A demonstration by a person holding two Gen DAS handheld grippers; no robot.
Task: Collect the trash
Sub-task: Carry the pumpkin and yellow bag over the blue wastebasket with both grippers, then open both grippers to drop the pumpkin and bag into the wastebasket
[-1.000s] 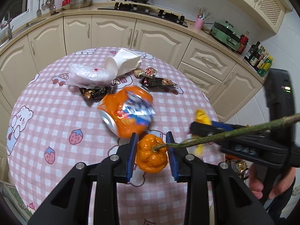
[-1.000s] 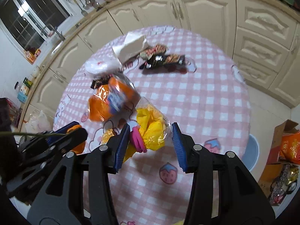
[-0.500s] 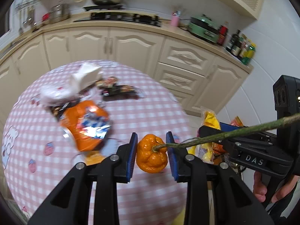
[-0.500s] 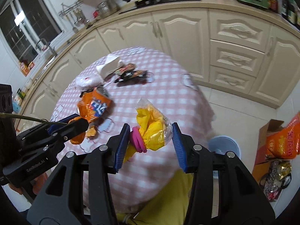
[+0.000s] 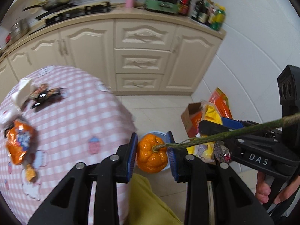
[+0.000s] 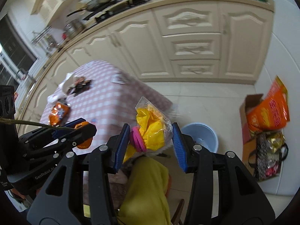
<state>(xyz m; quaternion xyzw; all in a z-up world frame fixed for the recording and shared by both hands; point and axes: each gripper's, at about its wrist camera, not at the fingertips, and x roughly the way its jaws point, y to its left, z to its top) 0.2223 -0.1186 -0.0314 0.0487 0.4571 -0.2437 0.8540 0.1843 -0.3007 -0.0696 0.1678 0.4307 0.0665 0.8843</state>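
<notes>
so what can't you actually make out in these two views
- Blue bin, right wrist view: inside mostly hidden behind the right gripper and its yellow bag.
- Same bin, left wrist view: nearly all covered by the orange pumpkin in the left gripper.
- Table wrappers: print blurred, unreadable.
- Counter bottles: labels too blurred.

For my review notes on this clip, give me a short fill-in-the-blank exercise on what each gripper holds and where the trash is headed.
1. The left gripper is shut on a small ____ pumpkin with a long green stem.
2. The right gripper holds a clear bag stuffed with ____ material.
3. On the floor past the table edge stands a light ____ bin.
4. The crushed orange can lies on the pink checked ____.

Missing words: orange; yellow; blue; tablecloth
</notes>
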